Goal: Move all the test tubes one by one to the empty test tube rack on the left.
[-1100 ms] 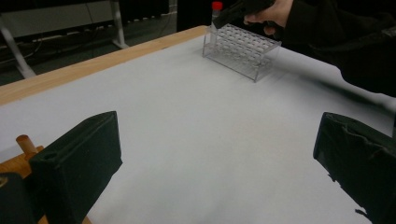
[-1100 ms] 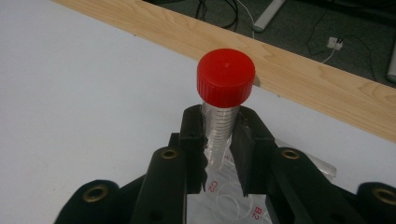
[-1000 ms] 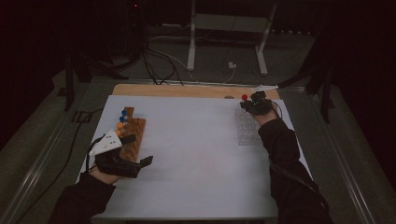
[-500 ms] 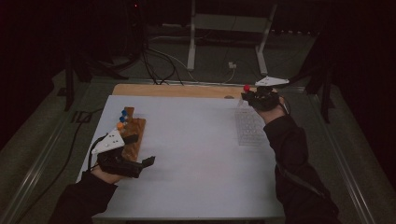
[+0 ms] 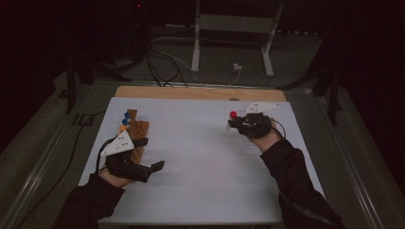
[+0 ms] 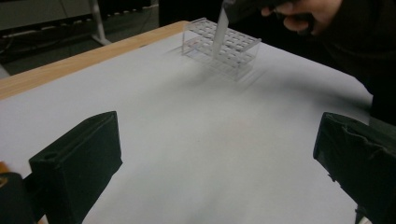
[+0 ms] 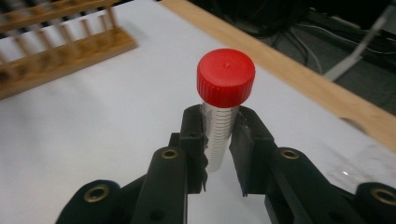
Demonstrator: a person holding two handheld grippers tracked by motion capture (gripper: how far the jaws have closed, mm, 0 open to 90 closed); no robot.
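The right gripper (image 7: 219,140) clenches a red-capped tube (image 7: 223,112) just under its cap, lifted above the white table (image 5: 200,157). It seems light, smooth, slippery; the left gripper (image 5: 155,168) rests released.

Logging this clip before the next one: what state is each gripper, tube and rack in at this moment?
Right gripper: shut on the red-capped tube.
Red-capped tube: capped, held clear of the clear rack.
Left gripper: open, nothing between its jaws.
Clear rack: upright on the white sheet; its slots look unfilled.
Wooden rack: on the sheet's left side, holding blue- and orange-capped tubes.
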